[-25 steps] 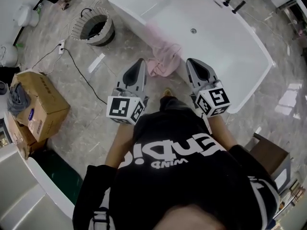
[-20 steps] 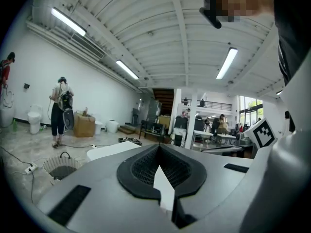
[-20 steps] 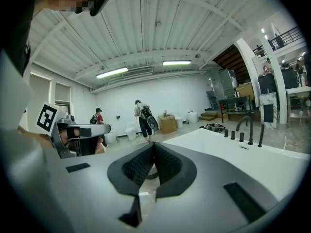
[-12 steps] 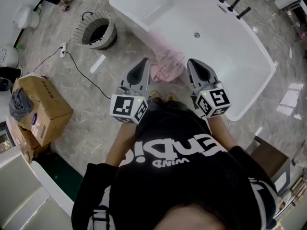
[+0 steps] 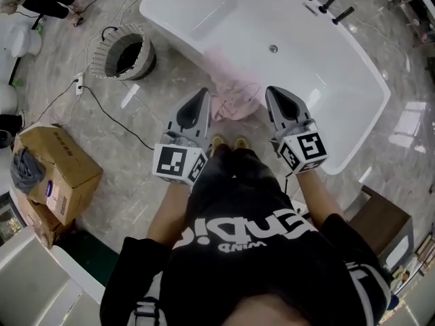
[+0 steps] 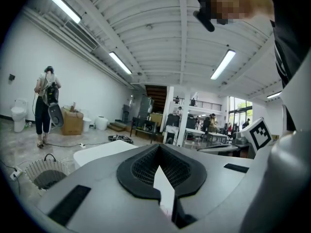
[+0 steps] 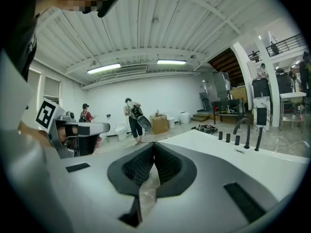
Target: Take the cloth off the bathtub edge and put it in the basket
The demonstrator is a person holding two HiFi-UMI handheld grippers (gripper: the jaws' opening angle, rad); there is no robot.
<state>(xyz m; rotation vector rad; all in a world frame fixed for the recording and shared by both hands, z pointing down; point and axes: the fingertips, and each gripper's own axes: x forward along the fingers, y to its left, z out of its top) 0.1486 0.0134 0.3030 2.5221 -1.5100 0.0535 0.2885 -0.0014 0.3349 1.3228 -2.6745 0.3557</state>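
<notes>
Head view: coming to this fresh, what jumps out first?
A pink cloth hangs over the near edge of the big white bathtub, the one patch of soft colour there. The left gripper and right gripper, both shut and empty, point at the tub on either side of it. A round basket stands on the floor, upper left.

You stood in an open workshop hall staged as a bathroom: bathtub at twelve o'clock, cardboard box at nine, strip lights overhead.
</notes>
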